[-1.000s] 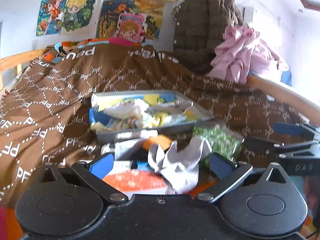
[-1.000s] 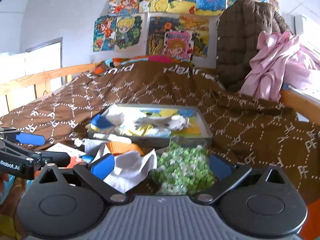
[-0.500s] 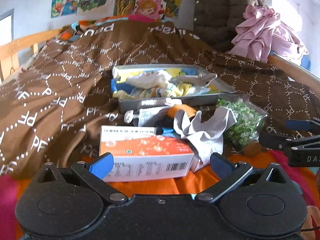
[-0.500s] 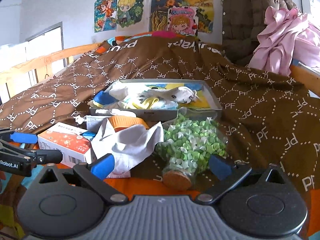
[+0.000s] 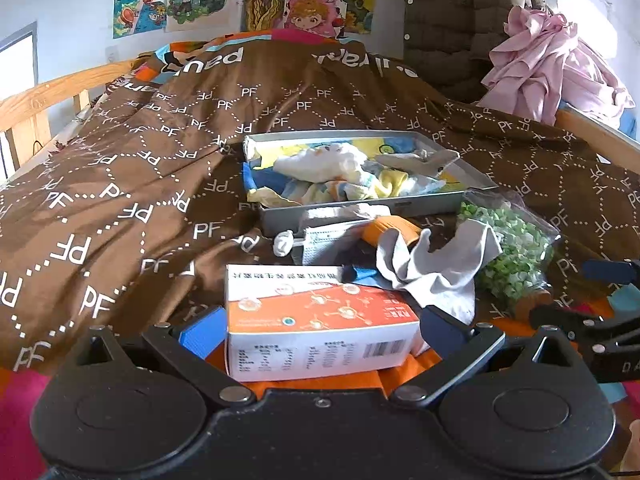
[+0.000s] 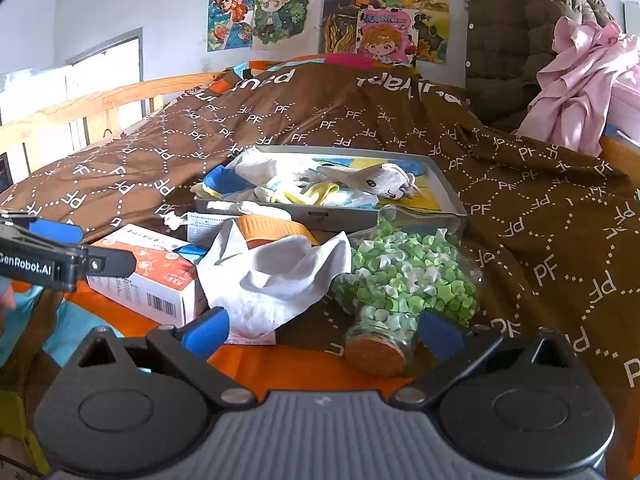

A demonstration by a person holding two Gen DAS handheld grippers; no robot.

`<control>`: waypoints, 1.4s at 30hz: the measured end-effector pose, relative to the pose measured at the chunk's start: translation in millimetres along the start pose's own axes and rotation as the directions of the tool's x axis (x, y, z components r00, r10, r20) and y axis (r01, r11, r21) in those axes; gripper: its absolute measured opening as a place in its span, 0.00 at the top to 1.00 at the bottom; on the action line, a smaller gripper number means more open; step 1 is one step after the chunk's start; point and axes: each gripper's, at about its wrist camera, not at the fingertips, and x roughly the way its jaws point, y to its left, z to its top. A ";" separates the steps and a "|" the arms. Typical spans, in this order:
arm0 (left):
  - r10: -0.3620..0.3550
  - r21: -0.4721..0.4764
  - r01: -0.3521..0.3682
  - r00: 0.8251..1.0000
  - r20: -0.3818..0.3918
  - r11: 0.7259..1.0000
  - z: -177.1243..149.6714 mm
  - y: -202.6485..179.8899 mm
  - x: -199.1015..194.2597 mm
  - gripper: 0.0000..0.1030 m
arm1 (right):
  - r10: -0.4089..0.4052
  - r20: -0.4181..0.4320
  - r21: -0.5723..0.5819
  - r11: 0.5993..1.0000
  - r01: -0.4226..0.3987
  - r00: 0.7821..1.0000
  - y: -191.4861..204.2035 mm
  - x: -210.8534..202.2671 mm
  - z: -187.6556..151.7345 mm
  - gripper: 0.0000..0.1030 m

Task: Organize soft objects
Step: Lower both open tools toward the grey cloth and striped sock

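Both grippers were spread wide, nothing between the fingers. Left gripper (image 5: 320, 326) sat low at the near edge, fingers either side of the orange-and-white carton (image 5: 320, 322), not touching it as far as could be seen. Right gripper (image 6: 322, 330) hovered near the cork-stoppered jar of green paper stars (image 6: 404, 284), which lay on its side. The grey sock (image 6: 276, 280) was draped in the middle of the near pile, over the orange lid (image 6: 268, 228) and against the carton's far right corner, just left of the jar. A face mask (image 5: 320, 236) lay just beyond it. The grey tray (image 5: 400, 204) sat farther back on the brown bedspread (image 5: 120, 200), already holding socks and small cloths.
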 end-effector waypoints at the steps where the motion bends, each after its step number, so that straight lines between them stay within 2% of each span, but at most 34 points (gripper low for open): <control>1: 0.003 0.002 -0.003 1.000 0.002 1.000 1.0 0.8 0.2 0.01 | 0.000 0.001 -0.002 1.000 0.000 1.000 0.6 0.4 -0.2 0.00; 11: 0.010 0.029 -0.010 1.000 0.011 1.000 12.2 6.1 3.4 0.01 | 0.015 0.025 -0.051 0.999 -0.014 1.000 8.8 5.3 -3.1 0.00; 18: -0.015 0.098 0.014 1.000 0.012 0.995 32.7 7.8 13.8 0.01 | 0.041 0.054 -0.095 0.995 -0.036 0.998 19.9 14.2 -6.9 0.00; 23: -0.066 0.134 0.071 0.997 -0.040 0.988 40.9 11.8 24.8 0.01 | 0.075 0.086 -0.102 0.993 -0.066 0.993 25.2 22.4 -10.1 0.01; 28: -0.128 0.159 0.140 0.988 -0.086 0.977 43.7 14.0 36.5 0.02 | 0.085 0.083 -0.116 0.990 -0.075 0.993 31.7 41.7 -14.8 0.02; 32: -0.167 0.147 0.183 0.979 -0.118 0.972 45.1 18.5 45.8 0.10 | 0.119 0.041 -0.096 0.989 -0.115 0.992 31.2 61.1 -17.9 0.08; 37: -0.195 0.094 0.209 0.972 -0.133 0.973 46.9 24.9 53.4 0.14 | 0.163 0.012 -0.030 0.986 -0.162 0.987 21.7 74.9 -16.6 0.14; 42: -0.212 0.067 0.226 0.963 -0.163 0.972 50.1 22.7 62.0 0.21 | 0.201 0.039 -0.023 0.979 -0.201 0.979 18.4 70.7 -14.1 0.28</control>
